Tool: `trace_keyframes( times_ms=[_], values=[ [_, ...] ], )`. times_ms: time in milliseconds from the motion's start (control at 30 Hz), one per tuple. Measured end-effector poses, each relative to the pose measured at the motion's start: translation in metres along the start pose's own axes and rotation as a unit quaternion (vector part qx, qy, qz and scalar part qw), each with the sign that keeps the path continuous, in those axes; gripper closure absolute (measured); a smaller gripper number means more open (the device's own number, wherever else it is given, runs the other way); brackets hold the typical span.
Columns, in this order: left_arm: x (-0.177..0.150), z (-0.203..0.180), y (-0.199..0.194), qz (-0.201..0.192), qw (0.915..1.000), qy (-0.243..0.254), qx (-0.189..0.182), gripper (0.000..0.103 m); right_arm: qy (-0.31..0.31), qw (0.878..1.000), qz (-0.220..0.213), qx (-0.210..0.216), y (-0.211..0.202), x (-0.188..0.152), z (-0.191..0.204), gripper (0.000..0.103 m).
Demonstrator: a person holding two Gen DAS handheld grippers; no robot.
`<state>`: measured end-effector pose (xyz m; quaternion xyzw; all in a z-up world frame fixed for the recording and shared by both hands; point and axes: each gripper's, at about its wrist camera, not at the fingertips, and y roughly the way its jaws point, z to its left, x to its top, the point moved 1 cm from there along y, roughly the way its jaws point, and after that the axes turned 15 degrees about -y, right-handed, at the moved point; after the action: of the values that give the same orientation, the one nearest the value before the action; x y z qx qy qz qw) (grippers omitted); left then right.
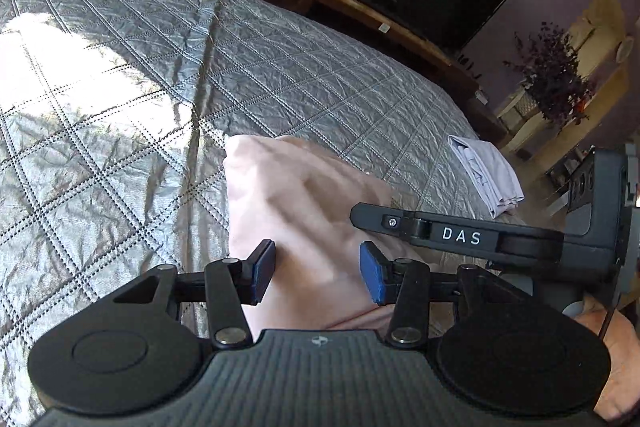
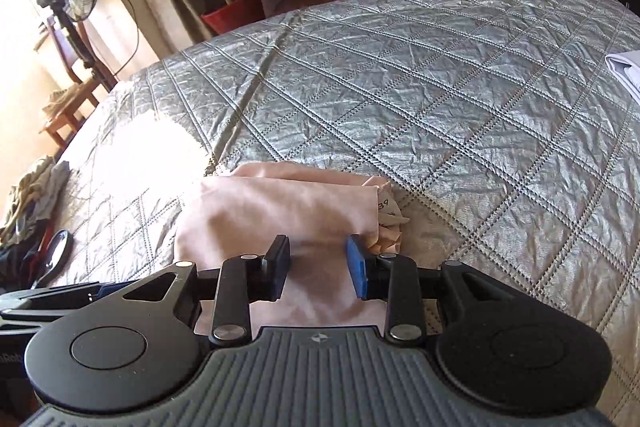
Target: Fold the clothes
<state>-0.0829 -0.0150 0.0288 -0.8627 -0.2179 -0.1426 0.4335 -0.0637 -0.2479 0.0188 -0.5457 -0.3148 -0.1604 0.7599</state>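
On the bedspread, pink garment apparently folded.

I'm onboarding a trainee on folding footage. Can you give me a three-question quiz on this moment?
1. True or false: the pink garment lies folded on the quilted bedspread.
2. What lies near the bed's far edge: A) folded white cloth, B) a pillow, C) a book?
3. Are the jaws of the left gripper and the right gripper clamped on fabric?

Key: 1 true; 2 A; 3 no, both stand open above the pink garment.
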Motion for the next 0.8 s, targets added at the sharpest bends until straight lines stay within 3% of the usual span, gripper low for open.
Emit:
trace_keyframes(
  times_ms=[100,200,300,367,433,500,533,567,667,733,800],
  values=[
    [-0.003,0.002,0.001,0.005,0.9999,0.007,0.007,0.061,0.004,1.0,-0.012,-0.011,-0.01,0.008,-0.006,0.103],
    [-0.004,0.001,0.001,0.006,0.9998,0.014,0.009,0.061,-0.028,0.999,-0.045,-0.014,-0.025,0.026,0.004,0.103],
    [-0.011,-0.007,0.001,0.001,0.9982,0.054,0.026,0.061,-0.11,0.992,-0.054,0.039,-0.026,0.054,0.036,0.103],
    [-0.014,-0.01,0.001,-0.001,0.9972,0.067,0.032,0.06,-0.146,0.985,-0.021,0.087,-0.013,0.066,0.054,0.102],
    [-0.015,-0.009,0.0,-0.001,0.9974,0.065,0.031,0.06,-0.171,0.974,0.043,0.143,0.013,0.072,0.069,0.097],
    [-0.016,-0.009,-0.001,-0.001,0.9977,0.062,0.029,0.06,-0.189,0.97,0.081,0.13,0.041,0.07,0.072,0.096],
    [-0.018,-0.009,-0.001,-0.002,0.9973,0.066,0.031,0.06,-0.182,0.972,0.088,0.119,0.053,0.069,0.066,0.103],
    [-0.019,-0.01,-0.001,-0.002,0.9969,0.071,0.034,0.06,-0.174,0.975,0.093,0.105,0.064,0.069,0.059,0.103],
    [-0.023,-0.014,-0.001,-0.003,0.9955,0.086,0.04,0.06,-0.098,0.994,0.044,-0.007,0.065,0.081,0.022,0.099],
    [-0.022,-0.012,-0.002,0.0,0.9965,0.076,0.034,0.06,-0.04,0.999,0.014,0.032,0.053,0.084,0.004,0.099],
    [-0.021,-0.012,-0.002,0.001,0.9968,0.073,0.032,0.06,-0.063,0.994,0.017,0.088,0.044,0.087,0.015,0.097]
  ],
)
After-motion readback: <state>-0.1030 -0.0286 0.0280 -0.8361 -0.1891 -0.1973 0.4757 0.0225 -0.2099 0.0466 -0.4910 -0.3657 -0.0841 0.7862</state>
